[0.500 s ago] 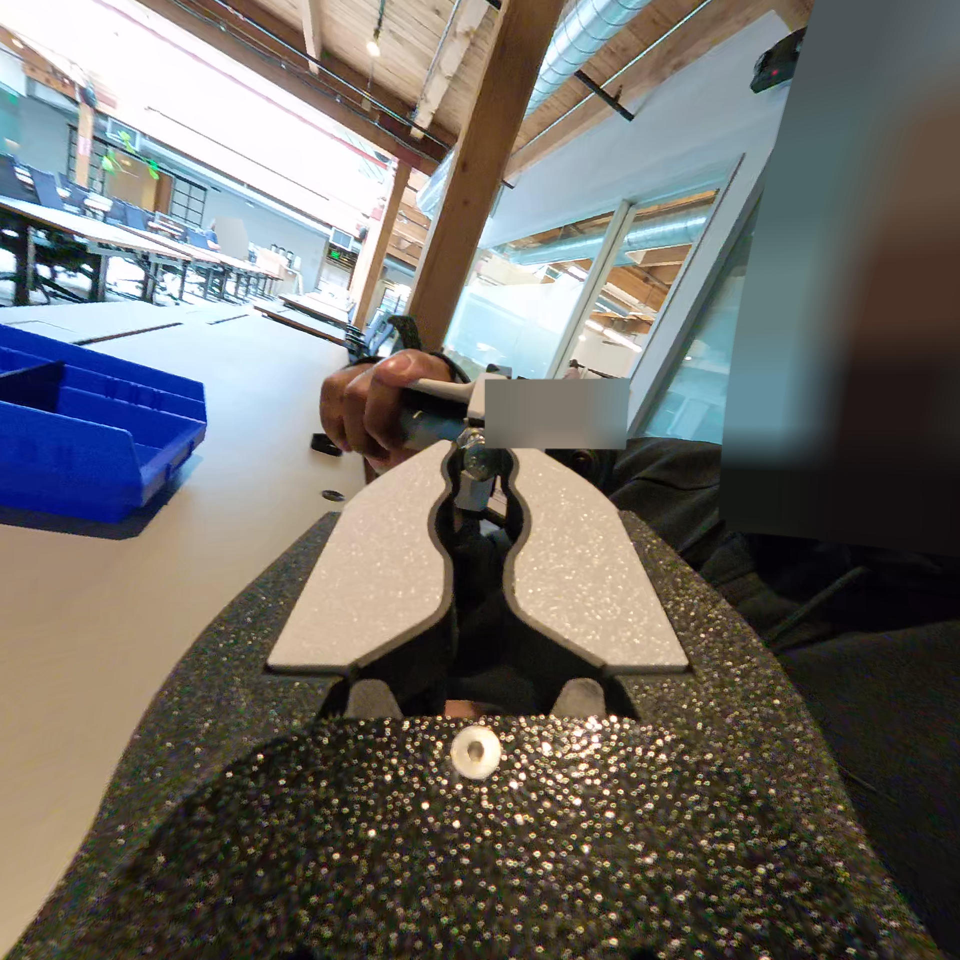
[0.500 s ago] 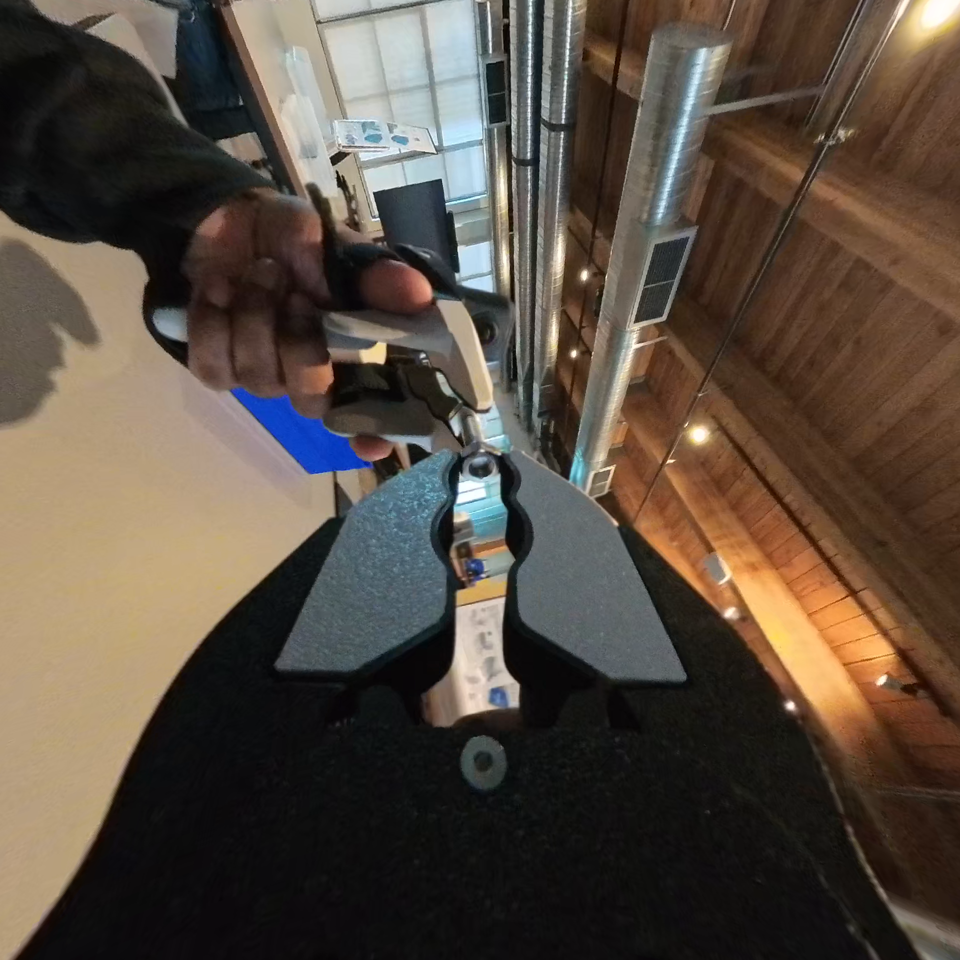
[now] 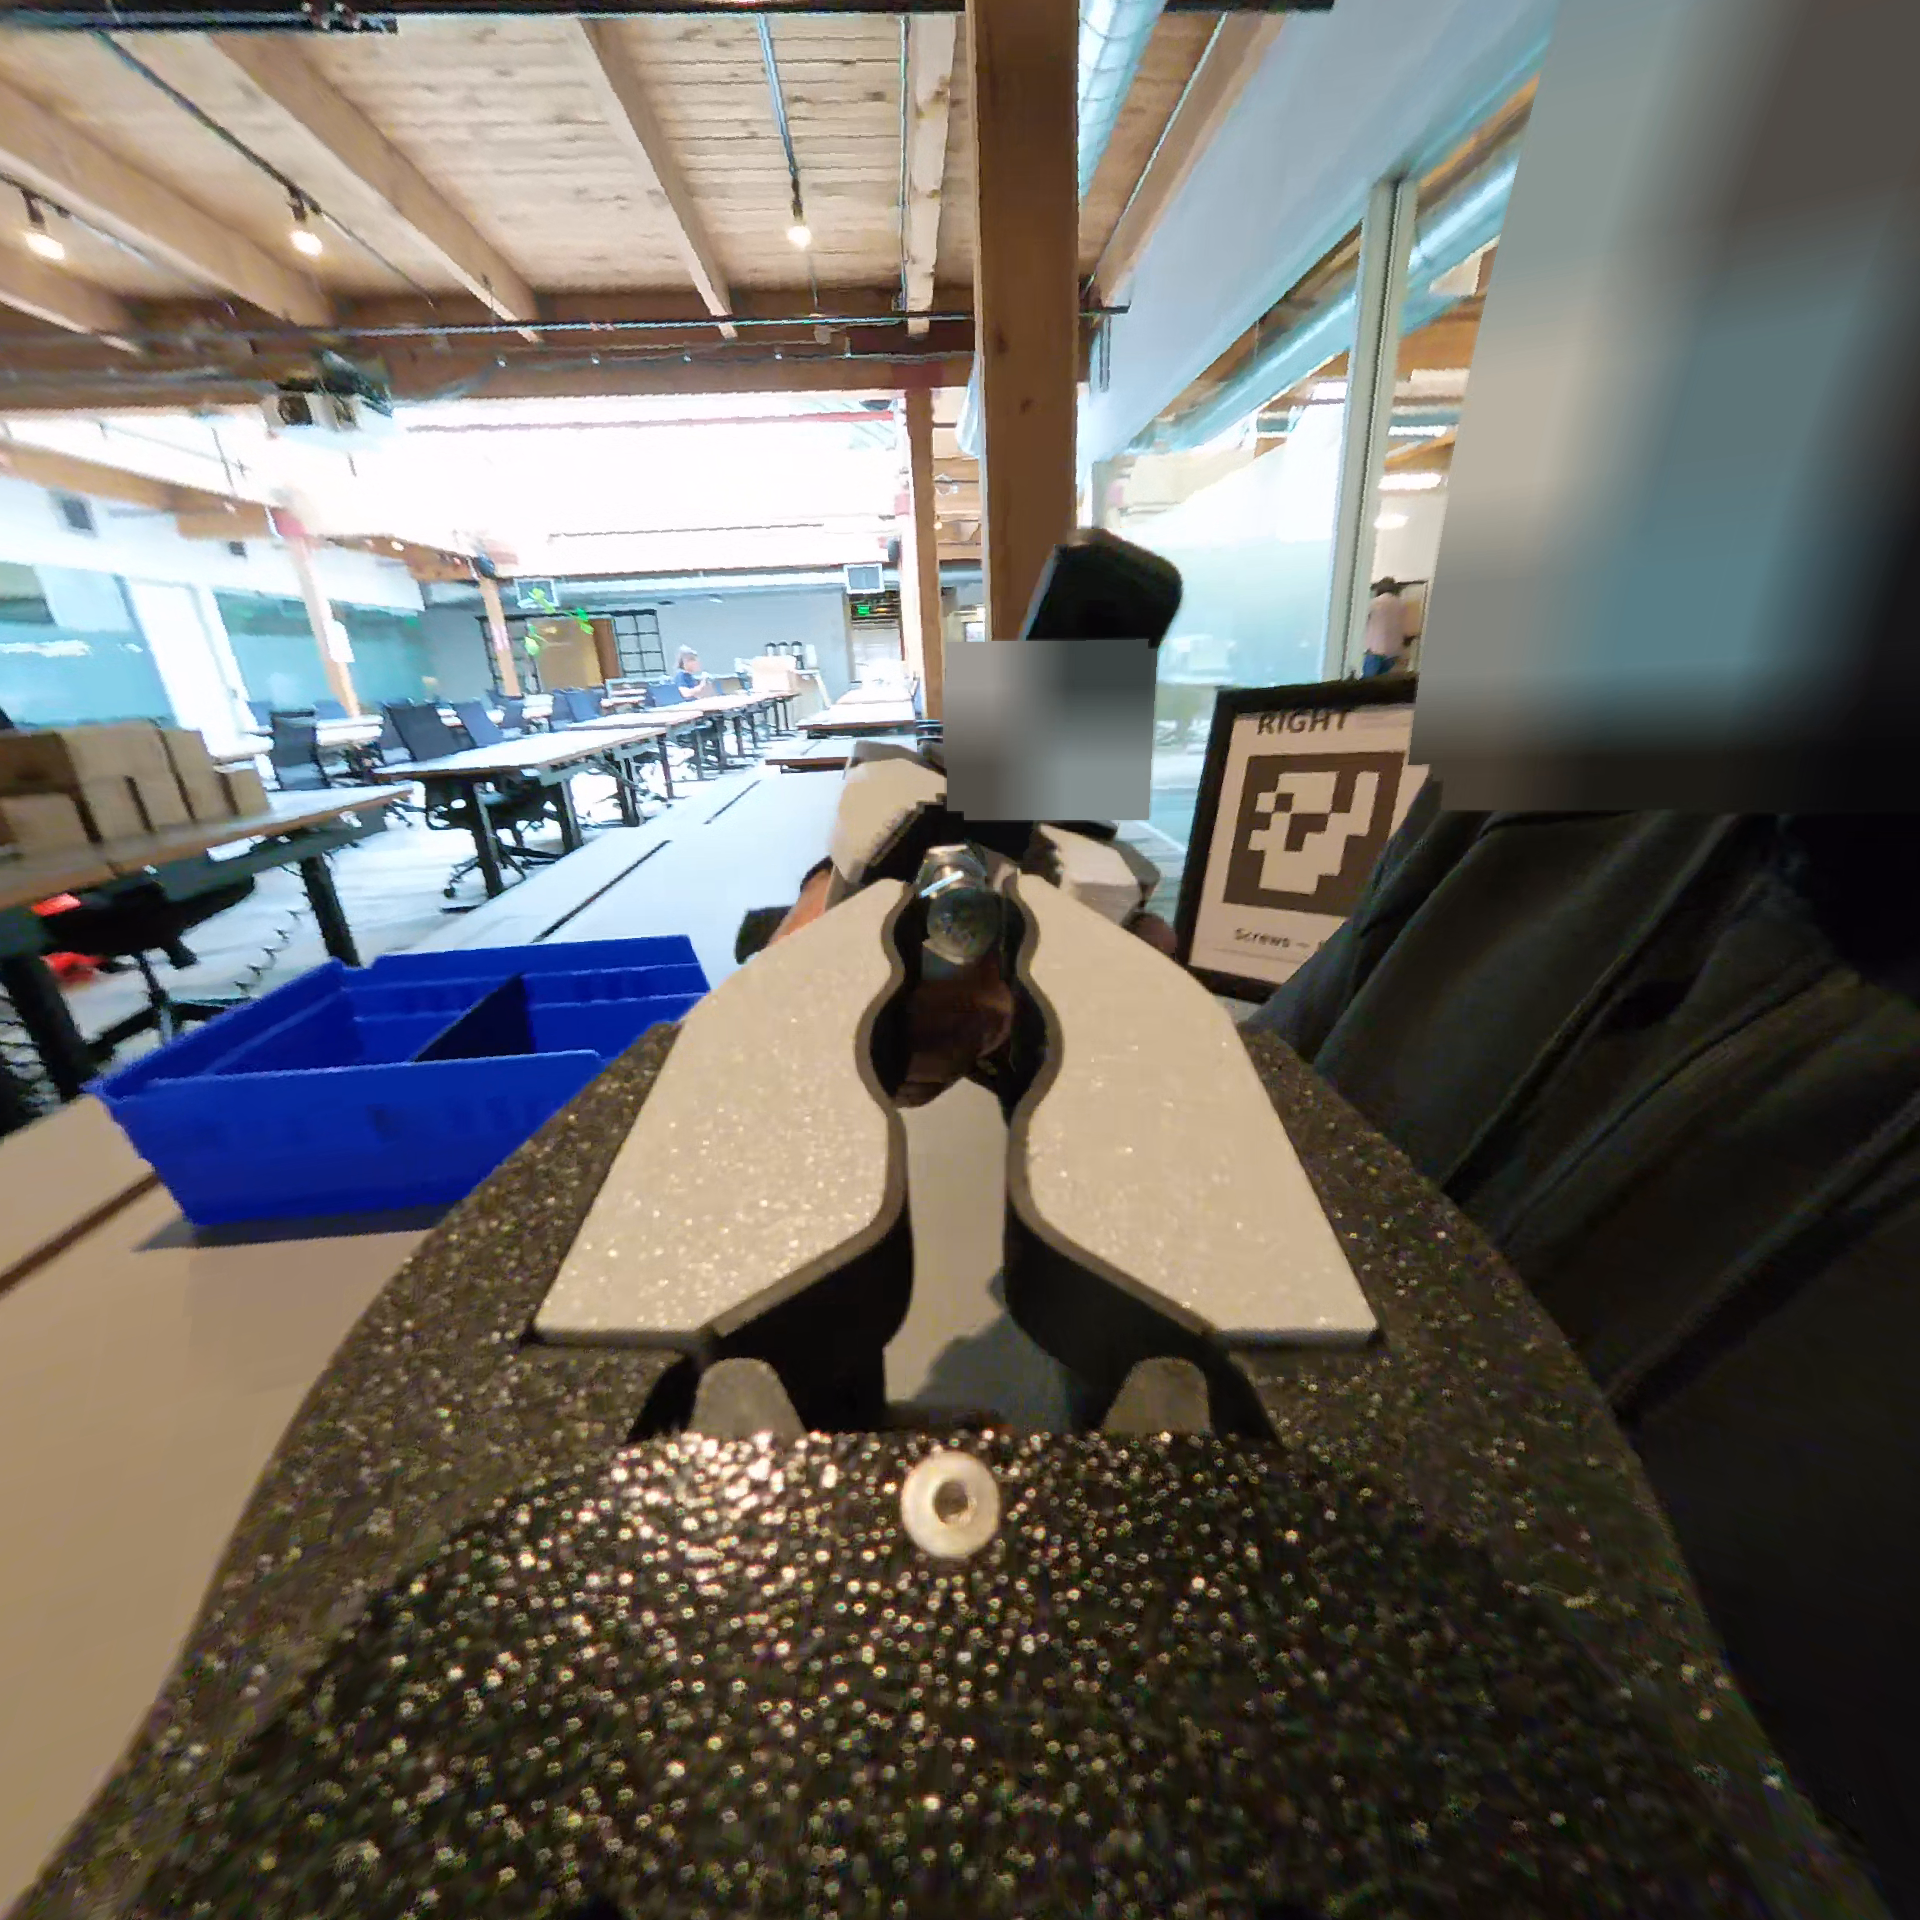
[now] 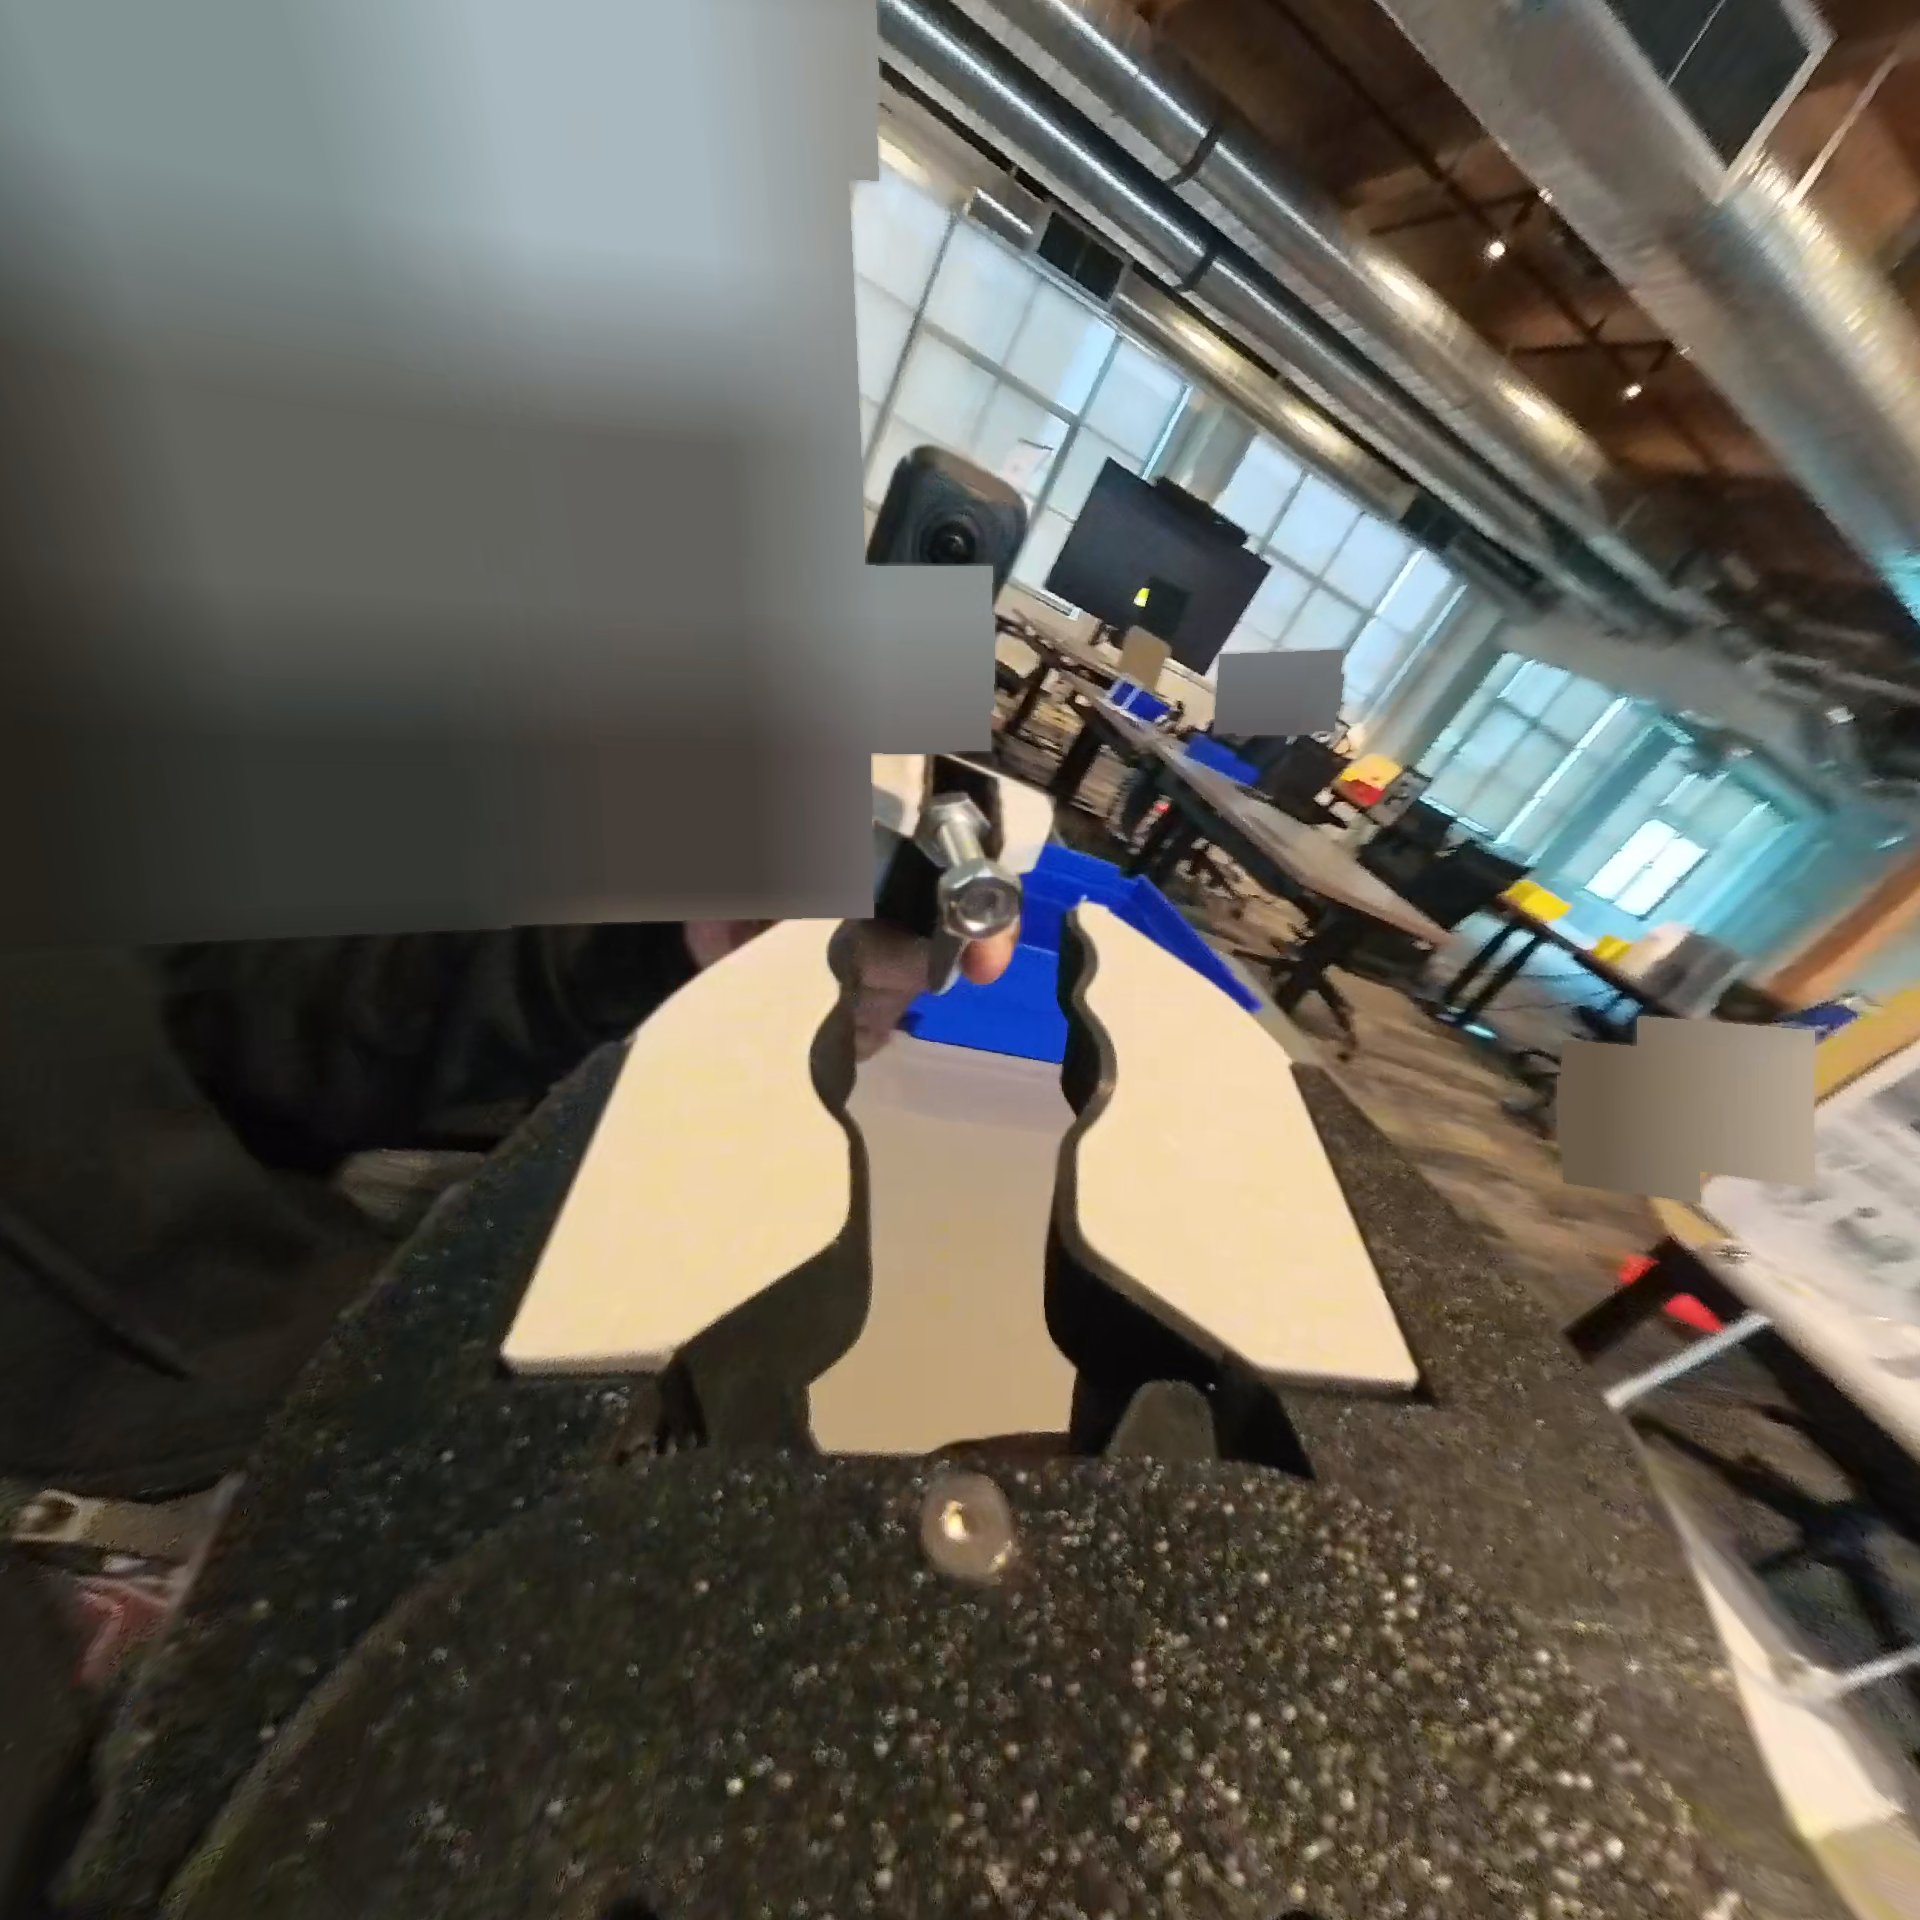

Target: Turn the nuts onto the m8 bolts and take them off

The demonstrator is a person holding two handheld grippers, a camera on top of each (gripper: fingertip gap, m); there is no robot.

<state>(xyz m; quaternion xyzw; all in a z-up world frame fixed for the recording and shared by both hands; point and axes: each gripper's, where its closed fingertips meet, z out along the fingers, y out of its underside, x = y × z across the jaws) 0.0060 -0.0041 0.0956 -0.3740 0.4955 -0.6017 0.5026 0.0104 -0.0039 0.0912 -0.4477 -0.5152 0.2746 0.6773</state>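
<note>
1. My left gripper (image 3: 961, 914) has its fingers pressed on a silver bolt (image 3: 958, 906), which sits right at the fingertips.
2. In the right wrist view, the bolt (image 4: 961, 864) sticks out from the left gripper toward my right gripper (image 4: 961, 940), and a nut (image 4: 979, 900) is on its near end.
3. My right gripper is spread; a clear gap shows between its fingers, and they do not touch the nut. The nut is just ahead of the tips, a little left of the middle.
4. A blue bin (image 3: 395, 1070) stands on the grey table (image 3: 135, 1434), to the left of my left gripper.
5. A framed marker card (image 3: 1299, 831) stands upright behind the left gripper, to the right.
</note>
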